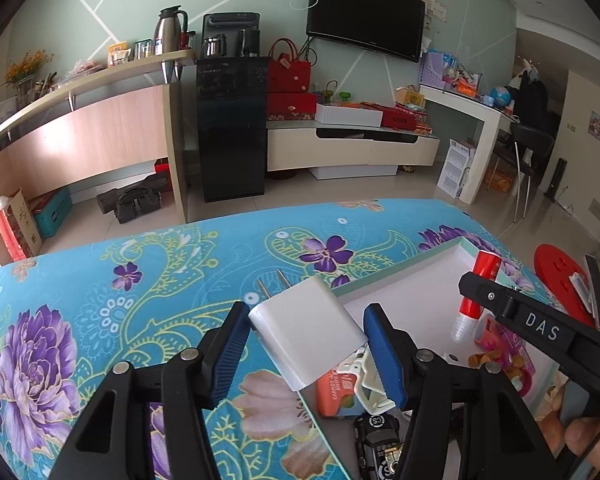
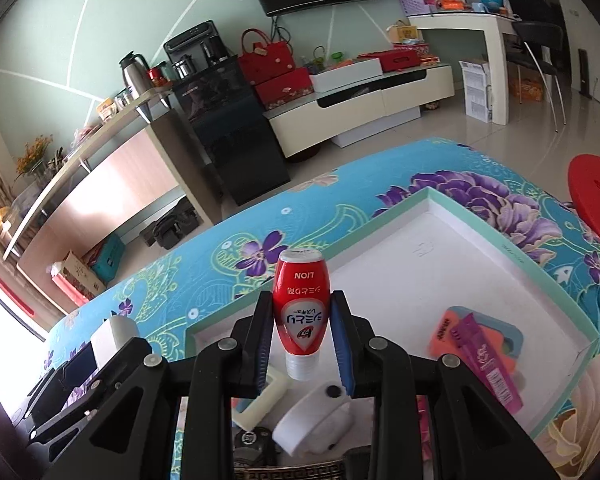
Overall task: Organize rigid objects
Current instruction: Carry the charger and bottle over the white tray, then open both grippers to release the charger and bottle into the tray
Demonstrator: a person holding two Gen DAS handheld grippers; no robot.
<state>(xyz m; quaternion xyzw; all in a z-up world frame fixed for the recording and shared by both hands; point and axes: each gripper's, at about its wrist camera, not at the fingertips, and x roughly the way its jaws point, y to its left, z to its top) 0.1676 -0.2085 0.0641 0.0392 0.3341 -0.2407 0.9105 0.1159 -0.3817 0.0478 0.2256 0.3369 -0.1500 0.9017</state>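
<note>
Your left tongs pinch a white charger plug between the blue pads, its two prongs pointing up and away, held above the near-left edge of the tray. Your right tongs clamp a red bottle, clear cap end toward you, label reading upside down, held over the tray's white floor. Below them in the tray lie an orange pack, a white clip, a dark toy car and, toward the right wall, an orange pad under a purple packet. The tray sits on the counter with its blue floral cloth
</note>
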